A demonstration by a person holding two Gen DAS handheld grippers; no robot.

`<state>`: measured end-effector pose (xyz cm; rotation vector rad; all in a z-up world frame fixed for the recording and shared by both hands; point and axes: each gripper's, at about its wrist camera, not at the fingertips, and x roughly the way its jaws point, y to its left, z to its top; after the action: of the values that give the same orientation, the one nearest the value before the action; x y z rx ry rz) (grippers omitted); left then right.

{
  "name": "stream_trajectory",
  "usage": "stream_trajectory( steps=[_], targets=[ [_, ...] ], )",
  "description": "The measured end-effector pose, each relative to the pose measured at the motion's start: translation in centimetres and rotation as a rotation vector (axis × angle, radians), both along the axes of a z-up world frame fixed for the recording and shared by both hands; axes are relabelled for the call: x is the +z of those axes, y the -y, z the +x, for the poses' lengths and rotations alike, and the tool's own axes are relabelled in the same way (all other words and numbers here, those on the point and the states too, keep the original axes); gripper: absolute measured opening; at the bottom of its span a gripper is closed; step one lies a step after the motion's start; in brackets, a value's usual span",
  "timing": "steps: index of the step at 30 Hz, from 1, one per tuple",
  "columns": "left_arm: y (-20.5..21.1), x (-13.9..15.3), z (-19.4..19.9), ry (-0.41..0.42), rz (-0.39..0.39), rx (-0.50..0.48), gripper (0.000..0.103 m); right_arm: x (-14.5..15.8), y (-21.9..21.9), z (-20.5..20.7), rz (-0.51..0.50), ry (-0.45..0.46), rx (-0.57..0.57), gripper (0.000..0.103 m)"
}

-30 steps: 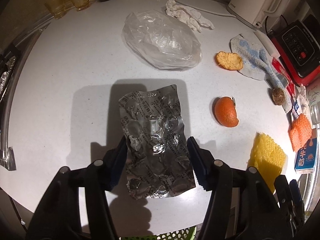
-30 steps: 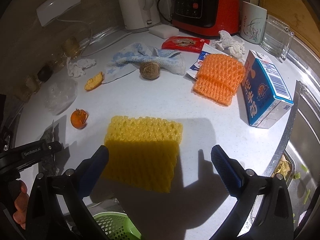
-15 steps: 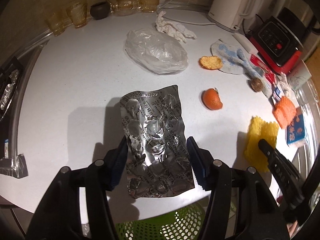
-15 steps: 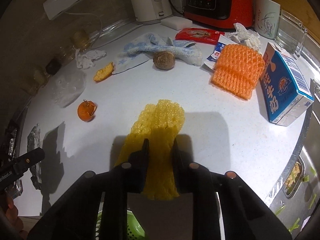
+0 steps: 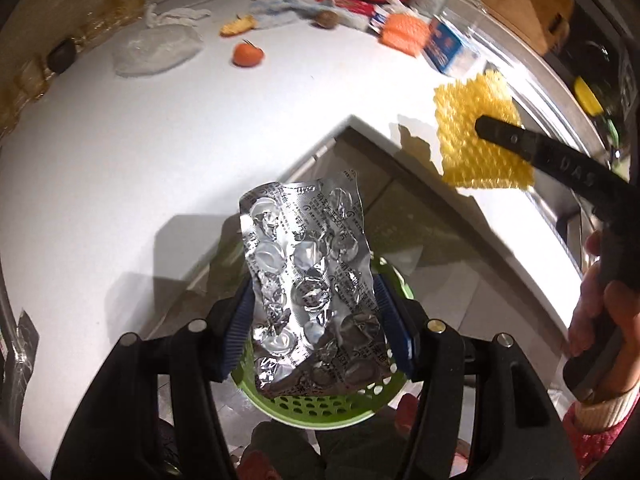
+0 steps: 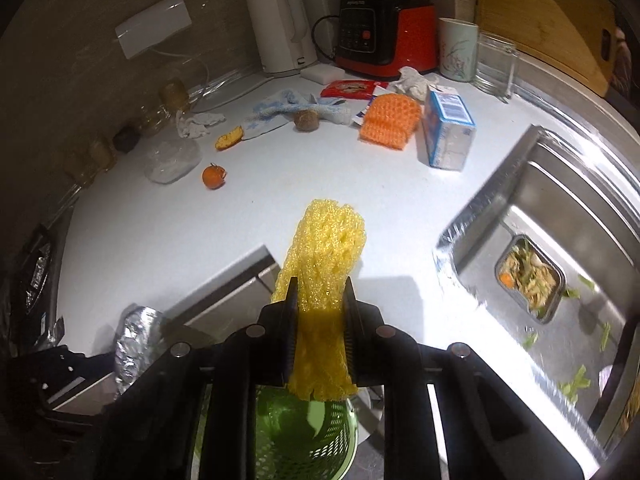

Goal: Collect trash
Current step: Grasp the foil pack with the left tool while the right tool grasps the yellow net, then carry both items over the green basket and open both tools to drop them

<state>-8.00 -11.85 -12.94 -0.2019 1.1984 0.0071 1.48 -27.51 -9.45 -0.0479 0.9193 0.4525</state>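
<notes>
Raised letters reading "DAS" stand on the black body of the right gripper [image 5: 496, 130], seen from the left wrist beside the yellow foam net. The silver blister pack [image 5: 310, 292] carries rows of printed Chinese characters across its foil, too crumpled and small to read out. The blue-and-white carton [image 6: 448, 130] right of the orange foam net bears a barcode on its top face; its other print is blurred. The red-and-black blender base [image 6: 382, 38] right of the white kettle has a brand line above its buttons, illegible here. The red snack packet [image 6: 350, 89] in front of that base shows unreadable print.
</notes>
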Motion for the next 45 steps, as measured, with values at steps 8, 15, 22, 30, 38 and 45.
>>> stream_trajectory(
  steps=[8, 15, 22, 30, 38, 45],
  targets=[
    [1.9, -6.8, -2.6, -0.101, -0.045, -0.101, 0.061, -1.5, 1.9, -8.2, -0.001, -0.031, -0.079, 0.021],
    [1.7, -5.7, -4.1, -0.072, -0.051, -0.084, 0.079, -4.4, 1.1, -11.9, 0.020, -0.075, -0.037, 0.022],
    [-1.0, -1.3, -5.5, 0.021, -0.036, -0.048, 0.080, -7.9, -0.4, -13.3, 0.036, -0.139, 0.022, 0.022],
    [-5.8, 2.5, -6.6, 0.098, -0.030, 0.055, 0.086, -12.9, -3.4, -13.6, -0.020, -0.223, 0.052, 0.076],
    [-7.8, 4.4, -6.6, 0.141, -0.014, 0.104, 0.089, -9.6, -2.5, -12.2, -0.048, -0.173, -0.004, 0.085],
    [-6.7, 5.4, -1.8, 0.181, -0.008, 0.100, 0.090, -1.5, -1.4, -8.3, -0.025, -0.003, -0.025, 0.092]
  ],
)
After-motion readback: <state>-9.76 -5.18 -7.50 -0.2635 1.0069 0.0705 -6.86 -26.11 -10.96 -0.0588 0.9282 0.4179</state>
